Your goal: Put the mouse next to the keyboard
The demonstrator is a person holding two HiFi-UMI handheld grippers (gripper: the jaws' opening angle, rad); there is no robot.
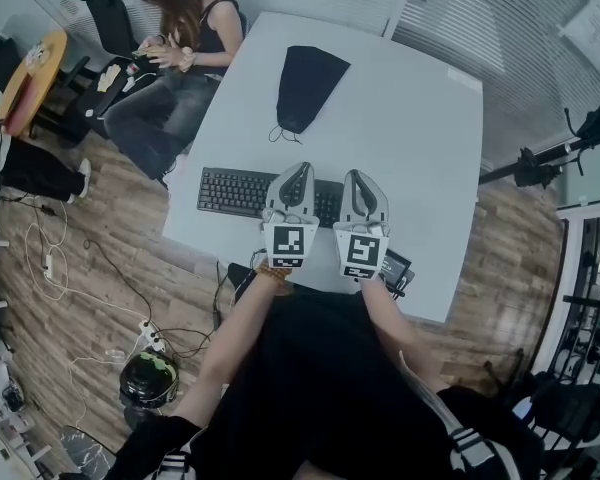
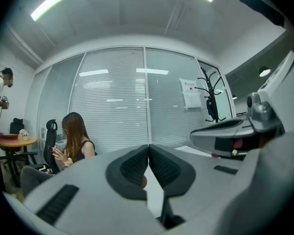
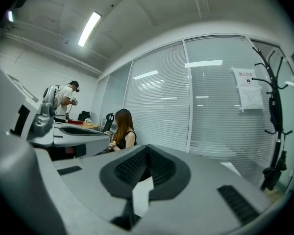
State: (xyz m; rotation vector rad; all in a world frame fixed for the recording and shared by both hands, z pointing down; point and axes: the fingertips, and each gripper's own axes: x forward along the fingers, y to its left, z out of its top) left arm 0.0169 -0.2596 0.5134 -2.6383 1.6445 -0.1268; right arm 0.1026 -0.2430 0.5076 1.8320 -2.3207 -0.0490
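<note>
Evidently the left gripper and right gripper hover over the keyboard, jaws pressed together on nothing, so the mouse, perhaps that dark object at the table edge, could get knocked off.

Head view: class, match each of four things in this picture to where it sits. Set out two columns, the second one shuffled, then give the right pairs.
Things
1. keyboard
2. black bag
3. seated person
4. round orange table

Places
A. beside the far left corner of the white table
B. on the near half of the white table
C. at the picture's left edge, away from the white table
D. on the far half of the white table

Pairs: 1-B; 2-D; 3-A; 4-C
</note>
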